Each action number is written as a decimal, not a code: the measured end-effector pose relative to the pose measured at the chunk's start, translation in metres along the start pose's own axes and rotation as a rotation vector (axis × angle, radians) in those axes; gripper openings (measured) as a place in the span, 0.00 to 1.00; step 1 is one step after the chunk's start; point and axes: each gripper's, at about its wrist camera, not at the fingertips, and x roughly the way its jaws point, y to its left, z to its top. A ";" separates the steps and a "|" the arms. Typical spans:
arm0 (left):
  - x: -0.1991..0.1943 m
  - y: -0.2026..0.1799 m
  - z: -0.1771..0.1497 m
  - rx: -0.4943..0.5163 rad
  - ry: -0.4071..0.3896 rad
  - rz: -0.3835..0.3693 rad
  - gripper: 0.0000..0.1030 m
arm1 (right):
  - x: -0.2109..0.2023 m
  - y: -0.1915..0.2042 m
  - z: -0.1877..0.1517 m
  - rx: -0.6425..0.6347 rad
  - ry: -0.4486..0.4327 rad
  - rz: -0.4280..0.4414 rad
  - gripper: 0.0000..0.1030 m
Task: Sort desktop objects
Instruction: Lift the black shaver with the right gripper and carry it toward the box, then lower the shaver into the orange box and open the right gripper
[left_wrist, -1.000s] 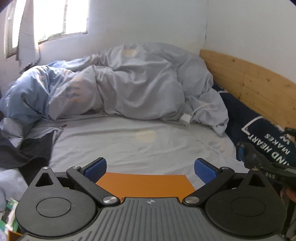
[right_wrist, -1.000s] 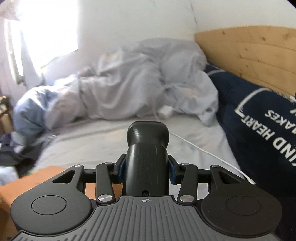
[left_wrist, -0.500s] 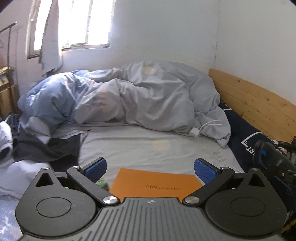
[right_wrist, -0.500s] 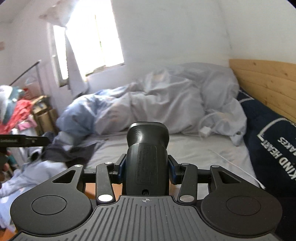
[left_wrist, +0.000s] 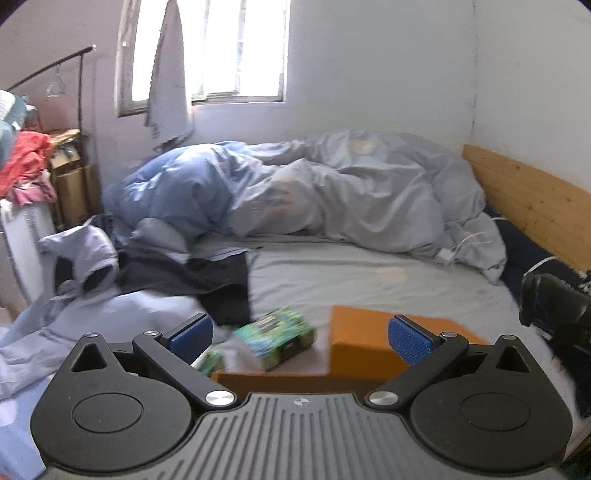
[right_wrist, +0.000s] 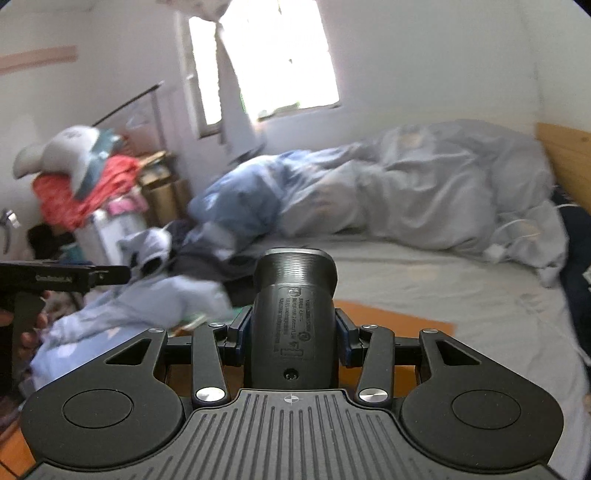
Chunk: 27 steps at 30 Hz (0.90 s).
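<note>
My left gripper (left_wrist: 300, 334) is open and empty, held above an orange box (left_wrist: 364, 347) at the near edge of the bed. A green printed carton (left_wrist: 275, 332) lies just left of the orange box lid. My right gripper (right_wrist: 292, 328) is shut on a dark grey cylindrical device (right_wrist: 293, 314) with a label on its body, held upright over the orange box (right_wrist: 399, 319). The device and right gripper also show at the right edge of the left wrist view (left_wrist: 554, 299). The left gripper's body shows at the left edge of the right wrist view (right_wrist: 55, 277).
A bed with a grey sheet (left_wrist: 351, 277) and a rumpled grey-blue duvet (left_wrist: 332, 192) fills the view. Dark clothes (left_wrist: 207, 280) lie on its left part. A wooden headboard (left_wrist: 528, 195) stands at the right. Piled clothes and cartons (right_wrist: 92, 177) stand at the far left.
Both grippers have pulled back and swung left. The bed looks farther away, and the green carton and the clutter at the left have come into view. The right gripper still holds the device.
</note>
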 end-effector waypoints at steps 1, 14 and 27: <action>-0.004 0.006 -0.005 -0.003 -0.001 0.012 1.00 | 0.006 0.004 -0.003 -0.006 0.014 0.003 0.46; -0.014 0.059 -0.074 -0.088 0.015 0.121 1.00 | 0.079 0.052 -0.048 -0.084 0.202 0.048 0.46; -0.017 0.084 -0.122 -0.154 0.046 0.098 1.00 | 0.118 0.124 -0.117 -0.136 0.375 0.062 0.46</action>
